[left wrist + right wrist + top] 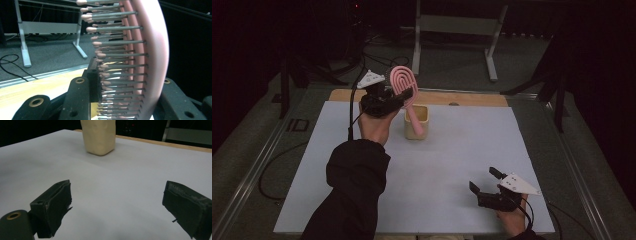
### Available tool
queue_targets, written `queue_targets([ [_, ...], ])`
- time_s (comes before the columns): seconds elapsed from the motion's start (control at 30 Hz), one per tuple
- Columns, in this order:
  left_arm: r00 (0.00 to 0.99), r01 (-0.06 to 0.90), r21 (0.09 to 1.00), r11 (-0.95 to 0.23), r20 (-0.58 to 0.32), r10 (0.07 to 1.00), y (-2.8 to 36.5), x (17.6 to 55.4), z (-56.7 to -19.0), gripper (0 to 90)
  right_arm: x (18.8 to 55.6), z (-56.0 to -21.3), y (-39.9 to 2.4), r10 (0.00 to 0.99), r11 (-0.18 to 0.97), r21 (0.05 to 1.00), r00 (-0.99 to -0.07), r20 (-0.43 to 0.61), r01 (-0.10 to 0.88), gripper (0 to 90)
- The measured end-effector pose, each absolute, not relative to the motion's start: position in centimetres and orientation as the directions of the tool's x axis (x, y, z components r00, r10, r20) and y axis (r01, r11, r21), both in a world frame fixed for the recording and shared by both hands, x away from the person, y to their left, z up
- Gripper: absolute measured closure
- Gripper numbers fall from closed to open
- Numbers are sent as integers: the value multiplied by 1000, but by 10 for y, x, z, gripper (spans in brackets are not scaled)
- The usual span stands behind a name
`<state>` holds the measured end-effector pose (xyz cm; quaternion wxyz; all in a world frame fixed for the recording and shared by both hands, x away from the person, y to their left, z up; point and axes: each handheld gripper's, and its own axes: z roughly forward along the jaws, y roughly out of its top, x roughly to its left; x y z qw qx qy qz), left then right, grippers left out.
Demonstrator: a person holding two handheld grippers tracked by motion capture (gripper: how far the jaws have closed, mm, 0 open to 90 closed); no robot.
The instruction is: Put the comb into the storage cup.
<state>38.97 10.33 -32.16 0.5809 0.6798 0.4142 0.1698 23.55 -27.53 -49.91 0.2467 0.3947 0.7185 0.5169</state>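
Left hand-held gripper [404,96] raised over the far part of the bench [312,165], closed on the head of a pink hairbrush [403,82]. Seen from the left gripper view, brush bristles [117,65] squeezed between the two black jaws. Brush handle sloped down into a cream cup [417,122], upright just beside that gripper. Further right, near the front edge, right hand-held gripper [484,184] rested low on the white surface, jaws wide apart, nothing between them, well apart from the cup.

A wooden table [472,98] carries a pale grey sheet [452,150] over most of its top; a cream, square-sided plastic cup [417,122] stands on the sheet.
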Motion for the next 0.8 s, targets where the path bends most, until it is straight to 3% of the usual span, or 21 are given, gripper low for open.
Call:
queue_targets([
  [0.8, 571, 339, 940, 32, -233, 787, 96, 404, -315, 648, 235, -498, -277, 825, 151, 938, -563, 53, 311, 84],
])
